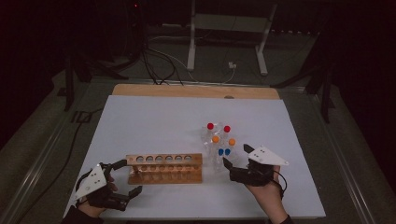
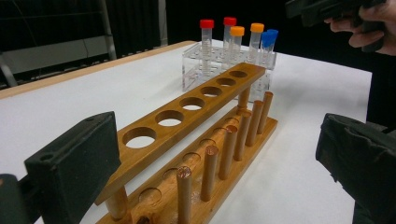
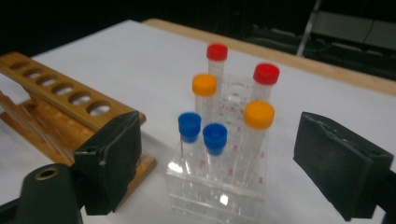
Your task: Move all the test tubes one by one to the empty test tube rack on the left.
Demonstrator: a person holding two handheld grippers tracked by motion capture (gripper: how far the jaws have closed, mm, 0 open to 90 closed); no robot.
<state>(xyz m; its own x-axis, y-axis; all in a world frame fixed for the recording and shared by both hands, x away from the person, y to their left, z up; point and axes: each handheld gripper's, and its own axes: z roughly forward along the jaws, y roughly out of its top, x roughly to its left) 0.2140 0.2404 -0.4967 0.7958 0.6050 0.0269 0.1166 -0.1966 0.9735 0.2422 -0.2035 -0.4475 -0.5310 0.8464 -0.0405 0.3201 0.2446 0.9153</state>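
Note:
A wooden test-tube rack [image 1: 164, 168] with a row of empty holes lies near the front of the white table [image 1: 154, 121]. Right of it stands a clear plastic rack [image 1: 218, 156] holding tubes with red [image 3: 217, 51], orange [image 3: 258, 114] and blue [image 3: 215, 137] caps, two of each. My left gripper [image 1: 127, 178] is open, its jaws either side of the wooden rack's [image 2: 187, 105] left end without touching it. My right gripper [image 1: 237, 156] is open just right of the clear rack [image 3: 215, 196], jaws apart from the tubes, with the blue-capped pair nearest.
A wooden strip [image 1: 196, 91] runs along the table's far edge. Beyond it, on the dark floor, stand a metal frame's legs [image 1: 191, 51] and several cables [image 1: 159, 65]. In the left gripper view the person's other hand [image 2: 359, 23] shows at top right.

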